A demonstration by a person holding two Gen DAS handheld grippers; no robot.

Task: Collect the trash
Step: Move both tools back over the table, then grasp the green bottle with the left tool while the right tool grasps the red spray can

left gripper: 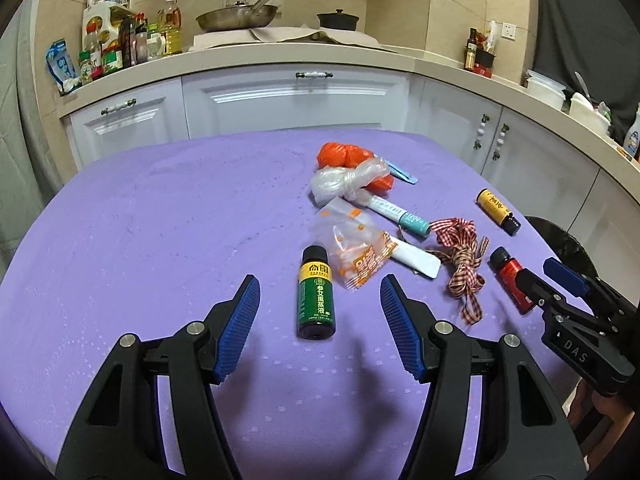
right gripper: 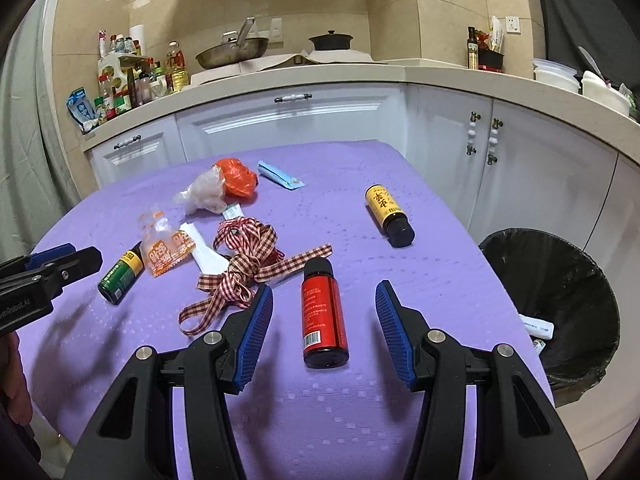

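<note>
The left tongs (left gripper: 320, 308) stand wide with nothing gripped; a small dark glass bottle with a green and yellow label (left gripper: 316, 294) lies on its side between the blue ribbed pads, clear of both. The right tongs (right gripper: 324, 316) are likewise parted and empty-handed, with a small dark bottle with a red label (right gripper: 323, 318) lying between the pads, its black cap pointing away from the camera, neither pad touching it.

Both bottles rest on the purple cloth-covered surface (left gripper: 160, 220). Just beside the green-labelled bottle lies a clear crumpled plastic wrapper with orange print (left gripper: 356, 252), partly over a flat white sachet (left gripper: 416, 260). A tangled red-and-white checked ribbon (right gripper: 244, 264) sits between the two bottles. Farther back are a white tube with a teal end (left gripper: 396, 212), a knotted clear plastic bag (left gripper: 344, 182) touching a bunched orange plastic bag (left gripper: 348, 156), and a light blue flat packet (right gripper: 280, 175). A dark bottle with a yellow label (right gripper: 388, 210) lies on its side well apart, toward the right edge.

A bin lined with a black bag (right gripper: 560, 296) stands beside the surface on the right, with white scraps inside. White kitchen cabinets (right gripper: 288, 124) run behind.
</note>
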